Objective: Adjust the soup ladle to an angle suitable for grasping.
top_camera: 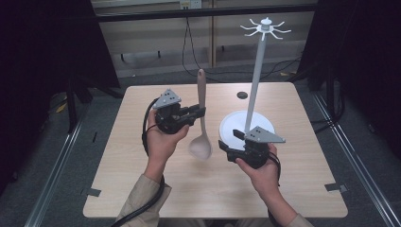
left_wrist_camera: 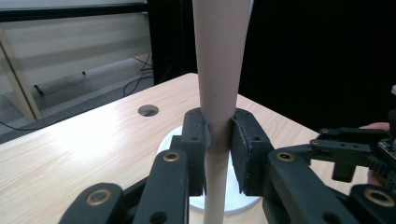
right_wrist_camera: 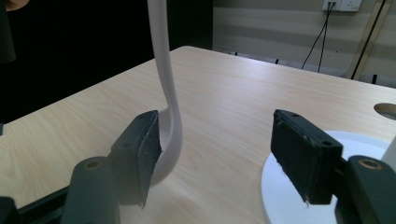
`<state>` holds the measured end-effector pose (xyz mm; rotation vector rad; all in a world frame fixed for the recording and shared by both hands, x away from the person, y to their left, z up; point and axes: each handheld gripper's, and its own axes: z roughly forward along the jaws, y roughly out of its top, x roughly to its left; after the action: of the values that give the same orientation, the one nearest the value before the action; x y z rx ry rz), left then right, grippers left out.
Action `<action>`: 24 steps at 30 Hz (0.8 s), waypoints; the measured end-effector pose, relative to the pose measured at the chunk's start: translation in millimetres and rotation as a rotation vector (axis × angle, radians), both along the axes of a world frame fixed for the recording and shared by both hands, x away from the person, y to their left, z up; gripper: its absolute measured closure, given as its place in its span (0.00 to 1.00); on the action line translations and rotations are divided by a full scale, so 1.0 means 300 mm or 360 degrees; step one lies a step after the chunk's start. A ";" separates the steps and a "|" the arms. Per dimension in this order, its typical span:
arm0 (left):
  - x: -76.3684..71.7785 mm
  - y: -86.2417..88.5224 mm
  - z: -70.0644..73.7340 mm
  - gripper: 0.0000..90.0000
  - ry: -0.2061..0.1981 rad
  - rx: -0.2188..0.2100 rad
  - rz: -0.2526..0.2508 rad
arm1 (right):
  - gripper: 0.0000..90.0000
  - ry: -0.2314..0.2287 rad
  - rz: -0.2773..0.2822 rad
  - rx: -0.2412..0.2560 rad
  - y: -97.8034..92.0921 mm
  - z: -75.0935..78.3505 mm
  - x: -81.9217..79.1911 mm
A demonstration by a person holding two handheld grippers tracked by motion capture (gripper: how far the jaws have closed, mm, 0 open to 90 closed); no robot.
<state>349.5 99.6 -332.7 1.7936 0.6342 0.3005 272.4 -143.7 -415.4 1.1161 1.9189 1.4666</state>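
Two grippers: left gripper [top_camera: 201, 111] clamped on ladle [top_camera: 202, 124]; right gripper [top_camera: 227, 145] agape; lift toward rack hooks [top_camera: 265, 27], one o'clock; keep upright.

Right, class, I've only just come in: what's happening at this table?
A person holds a gripper in each hand at a wooden table. The left gripper is shut on the handle of a beige ladle, holding it upright with the bowl down near the tabletop. The right gripper is open beside the ladle's bowl, next to the round white base of a tall hook stand. No utensil hangs on the stand's hooks yet.
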 end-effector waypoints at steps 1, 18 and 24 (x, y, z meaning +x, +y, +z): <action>-0.003 -0.006 0.002 0.85 -0.0001 0.0007 -0.0006 | 0.39 -0.0004 0.0001 0.0006 0.005 0.003 0.001; -0.044 -0.127 -0.023 0.85 0.0025 -0.0064 -0.0100 | 0.62 -0.0064 0.0017 0.0033 0.038 0.031 0.013; -0.052 -0.155 -0.019 0.85 0.0044 -0.0083 -0.0122 | 0.72 -0.0071 -0.0019 0.0047 0.034 0.038 0.022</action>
<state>333.9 53.0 -338.5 1.7697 0.5857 0.2057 279.1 -133.6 -404.1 1.0972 1.8627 1.5054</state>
